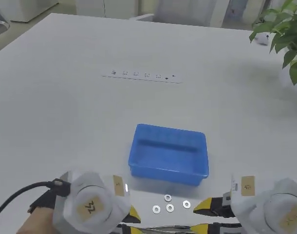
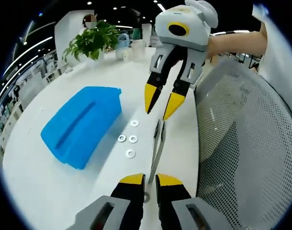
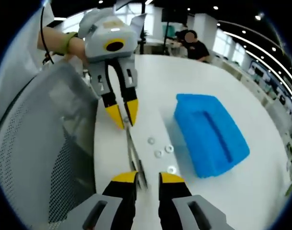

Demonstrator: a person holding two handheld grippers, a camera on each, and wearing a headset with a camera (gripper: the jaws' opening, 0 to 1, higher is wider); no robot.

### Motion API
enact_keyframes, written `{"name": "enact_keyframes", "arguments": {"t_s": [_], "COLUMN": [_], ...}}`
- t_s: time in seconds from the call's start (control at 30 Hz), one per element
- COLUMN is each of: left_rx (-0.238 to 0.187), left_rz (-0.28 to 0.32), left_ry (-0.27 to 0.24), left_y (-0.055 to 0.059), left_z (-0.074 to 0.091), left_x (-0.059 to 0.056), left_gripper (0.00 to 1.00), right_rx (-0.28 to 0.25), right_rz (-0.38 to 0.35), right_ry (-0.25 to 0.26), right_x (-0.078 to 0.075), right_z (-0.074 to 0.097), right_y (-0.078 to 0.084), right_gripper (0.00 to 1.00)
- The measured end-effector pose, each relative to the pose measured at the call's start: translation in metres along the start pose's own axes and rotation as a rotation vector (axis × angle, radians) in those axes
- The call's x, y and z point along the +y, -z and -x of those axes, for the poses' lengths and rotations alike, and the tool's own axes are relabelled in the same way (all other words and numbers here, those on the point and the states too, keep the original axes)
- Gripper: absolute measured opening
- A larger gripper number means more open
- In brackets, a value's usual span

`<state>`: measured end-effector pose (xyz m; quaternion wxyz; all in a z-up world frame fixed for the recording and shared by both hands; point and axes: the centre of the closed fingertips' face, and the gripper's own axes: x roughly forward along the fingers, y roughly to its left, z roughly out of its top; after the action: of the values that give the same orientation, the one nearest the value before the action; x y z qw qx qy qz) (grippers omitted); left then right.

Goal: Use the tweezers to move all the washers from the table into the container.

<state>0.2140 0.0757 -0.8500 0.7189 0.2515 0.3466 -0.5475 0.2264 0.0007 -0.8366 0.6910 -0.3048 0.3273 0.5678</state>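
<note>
Yellow-tipped jaws of my left gripper [image 2: 151, 181] stand nearly together around one end of the slim steel tweezers [image 2: 156, 143], which lie flat on the smooth white table [image 2: 107, 81]. I cannot tell if they pinch. My right gripper [image 3: 148, 178] stands wider apart astride the other end. Four small flat metal washers [image 2: 133, 139] lie loose between the tweezers and the rectangular blue plastic container [image 2: 88, 120]. Both gripper views bring in a grey mesh chair back [image 2: 241, 143], and the head view adds a socket strip [image 1: 141, 75].

four silver washers [image 1: 170, 207] lie flat on the table [image 1: 65, 112] before the blue container [image 1: 168, 175]; tweezers [image 2: 157, 148] beside them.
</note>
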Motion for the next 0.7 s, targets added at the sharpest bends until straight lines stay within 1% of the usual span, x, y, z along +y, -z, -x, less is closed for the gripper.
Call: {"name": "enact_keyframes", "arguments": {"t_s": [0.07,0.1,0.17,0.2,0.27,0.4,0.5,0.6,0.67,0.7], "left_rx": [0.016,0.021,0.046,0.055,0.051,0.044,0.054,0.065,0.075,0.077], "left_rz": [-0.036,-0.038,-0.062,-0.090,-0.091,-0.098,-0.129,-0.145,-0.174,-0.176], "left_ry": [-0.002,-0.002,0.017,0.009,0.015,0.019,0.018,0.017,0.019,0.016], "left_y": [0.002,0.003,0.006,0.007,0.005,0.002,0.002,0.003,0.003,0.003], "left_z": [-0.002,-0.004,-0.006,-0.008,-0.009,-0.010,-0.010,-0.010,-0.010,-0.010], "left_x": [0.001,0.002,0.000,0.001,0.001,0.001,0.001,0.001,0.001,0.001], "left_gripper": [0.05,0.05,0.03,0.02,0.00,0.00,0.00,0.00,0.00,0.00], "right_rx": [0.011,0.022,0.029,0.031,0.032,0.038,0.050,0.058,0.063,0.067], "right_rz": [0.012,0.021,0.033,0.036,0.035,0.038,0.040,0.039,0.043,0.050], "right_ry": [-0.017,-0.029,-0.045,-0.053,-0.064,-0.077,-0.090,-0.096,-0.101,-0.101], "right_x": [0.002,0.004,0.006,0.007,0.008,0.009,0.009,0.009,0.009,0.010], "right_z": [-0.003,-0.004,-0.007,-0.007,-0.009,-0.013,-0.018,-0.022,-0.025,-0.025], "right_y": [0.001,0.003,0.004,0.004,0.002,0.002,0.005,0.006,0.006,0.006], "right_gripper": [0.16,0.17,0.16,0.15,0.15,0.13,0.10,0.09,0.08,0.08]}}
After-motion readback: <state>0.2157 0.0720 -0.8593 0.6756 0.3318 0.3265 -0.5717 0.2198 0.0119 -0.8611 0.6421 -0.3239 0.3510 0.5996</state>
